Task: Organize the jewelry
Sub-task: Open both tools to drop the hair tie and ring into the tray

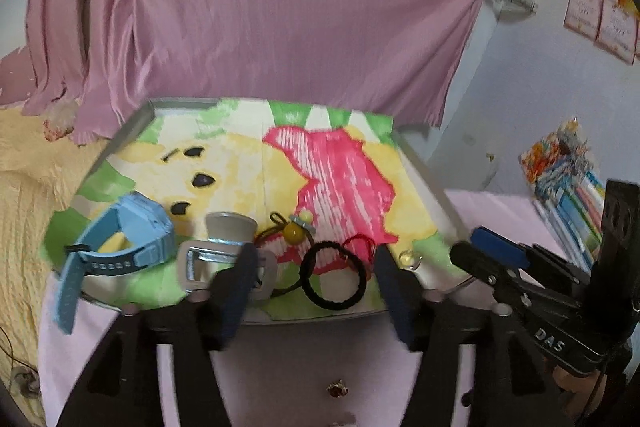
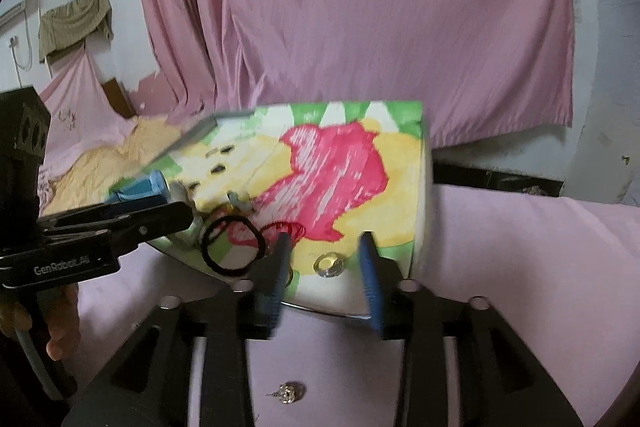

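Pink cloth covers the surface [image 1: 100,339]; on it sits a shallow tray [image 1: 140,121] lined with a crayon drawing in yellow, red and green.

Jewelry lies bunched along the tray's near edge, lower centre of the left wrist frame: blue watch [image 1: 132,239] at left with its strap hanging over the rim, silver buckle piece [image 1: 200,263], black hair tie [image 1: 334,277], yellow bead tie [image 1: 294,229], red thread loop [image 1: 362,241], small clear stud [image 1: 408,259] at right.

Left hand-held gripper [image 1: 316,267]: jaws wide, empty, straddling the black hair tie. Right hand-held gripper [image 2: 326,255]: jaws wide, empty, straddling a round silver stud [image 2: 329,263] on the tray's near corner.

Step in hand, as judged: reaching in for a first pick; nothing lifted. Next move likely calls for a lower approach and a close on one small piece; the stud is flat and tiny, so a slip is possible.

Views differ. The right wrist view shows a loose silver earring [image 2: 287,393] on the cloth outside the tray, bottom centre, plus a hand [image 2: 60,323] on the other gripper's handle. The left wrist view shows the watch whole, and stacked books [image 1: 568,195] at right; in the right wrist view the watch is mostly hidden behind the left gripper.
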{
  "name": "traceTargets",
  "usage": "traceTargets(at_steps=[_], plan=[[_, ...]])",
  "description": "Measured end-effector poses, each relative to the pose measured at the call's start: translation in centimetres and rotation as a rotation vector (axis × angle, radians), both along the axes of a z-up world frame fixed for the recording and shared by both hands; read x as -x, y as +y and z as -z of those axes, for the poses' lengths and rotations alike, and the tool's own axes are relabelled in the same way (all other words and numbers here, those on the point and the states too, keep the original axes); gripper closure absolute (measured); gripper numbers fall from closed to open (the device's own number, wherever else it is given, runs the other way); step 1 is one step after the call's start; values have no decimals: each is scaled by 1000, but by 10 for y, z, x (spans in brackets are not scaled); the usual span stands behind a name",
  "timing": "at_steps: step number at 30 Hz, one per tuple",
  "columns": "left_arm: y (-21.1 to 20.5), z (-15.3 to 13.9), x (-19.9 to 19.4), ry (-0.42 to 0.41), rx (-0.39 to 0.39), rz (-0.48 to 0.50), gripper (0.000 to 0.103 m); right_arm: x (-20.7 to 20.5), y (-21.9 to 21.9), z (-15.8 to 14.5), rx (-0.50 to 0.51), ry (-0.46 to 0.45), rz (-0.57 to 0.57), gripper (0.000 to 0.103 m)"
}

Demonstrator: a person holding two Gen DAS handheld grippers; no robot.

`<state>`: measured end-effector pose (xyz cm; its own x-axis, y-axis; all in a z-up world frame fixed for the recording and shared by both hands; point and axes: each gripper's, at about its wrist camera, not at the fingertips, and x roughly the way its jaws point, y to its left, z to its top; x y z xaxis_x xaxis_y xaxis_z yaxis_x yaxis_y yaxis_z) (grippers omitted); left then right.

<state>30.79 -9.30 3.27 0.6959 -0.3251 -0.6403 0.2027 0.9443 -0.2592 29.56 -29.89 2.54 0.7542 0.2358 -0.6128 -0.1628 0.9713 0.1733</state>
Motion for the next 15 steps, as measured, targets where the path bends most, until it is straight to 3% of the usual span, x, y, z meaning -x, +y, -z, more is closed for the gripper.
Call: traceTargets(at_steps=[2,6,8,9,12,15], plan=[[4,-5,7,-32,4,-10,39,10,-4,-7,-10,-43,20,53],[13,-15,26,-101,8,-42,20,33,-8,-21,-19,-122,57,46],[18,-20,38,-140,19,-59,14,44,-9,-26,-27,-159,70,32],[20,-21,43,-156,21,-64,11,52,-9,-29,-31,-182,76,30],[26,-26,61,-219,18,-86,5,71,-7,-35,-31,-233,92,24],[30,-30,79,-287,9,-103,1,92,-4,-39,-30,-283,106,12]])
